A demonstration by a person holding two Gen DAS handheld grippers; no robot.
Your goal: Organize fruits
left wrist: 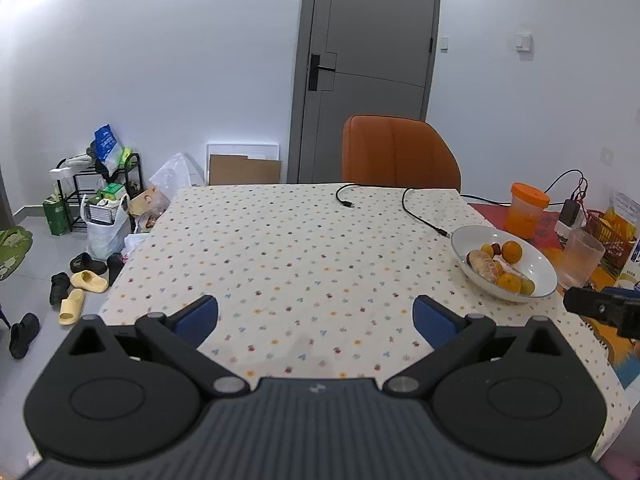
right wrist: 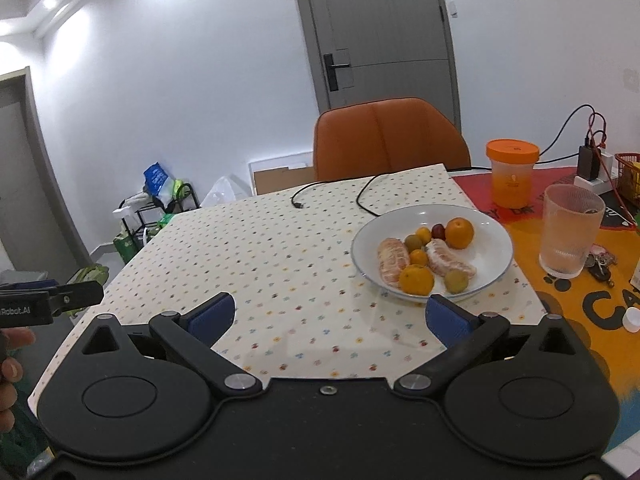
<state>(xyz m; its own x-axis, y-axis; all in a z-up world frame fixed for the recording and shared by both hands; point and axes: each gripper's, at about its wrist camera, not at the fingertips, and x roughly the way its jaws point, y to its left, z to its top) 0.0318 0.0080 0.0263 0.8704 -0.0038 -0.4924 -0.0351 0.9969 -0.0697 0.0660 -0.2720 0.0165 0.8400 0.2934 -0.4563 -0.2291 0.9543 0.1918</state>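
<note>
Your left claw (left wrist: 316, 314) hangs over the near edge of the dotted-cloth surface (left wrist: 280, 248), blue pads spread wide, nothing between them. The cloth ahead of it is bare apart from two loose black cable ends (left wrist: 347, 202) towards the far side. Further right, the shallow white bowl with a thin blue rim (right wrist: 432, 252) sits near the right edge of the cloth, and every fruit in view lies inside it: two peeled citrus halves (right wrist: 394, 260), several small oranges (right wrist: 459, 233), a few green-yellow round fruits (right wrist: 456, 281) and one dark red one (right wrist: 438, 231). Your right claw (right wrist: 330, 316) is also spread and holding nothing, its right pad just short of the bowl's near rim. Beyond the bowl stand a ribbed clear glass tumbler (right wrist: 570, 232) and an orange-lidded plastic cup (right wrist: 512, 172). No loose fruit shows on the cloth, so gathering looks finished or close to it; what remains, if anything, is probably sorting within the bowl.
</note>
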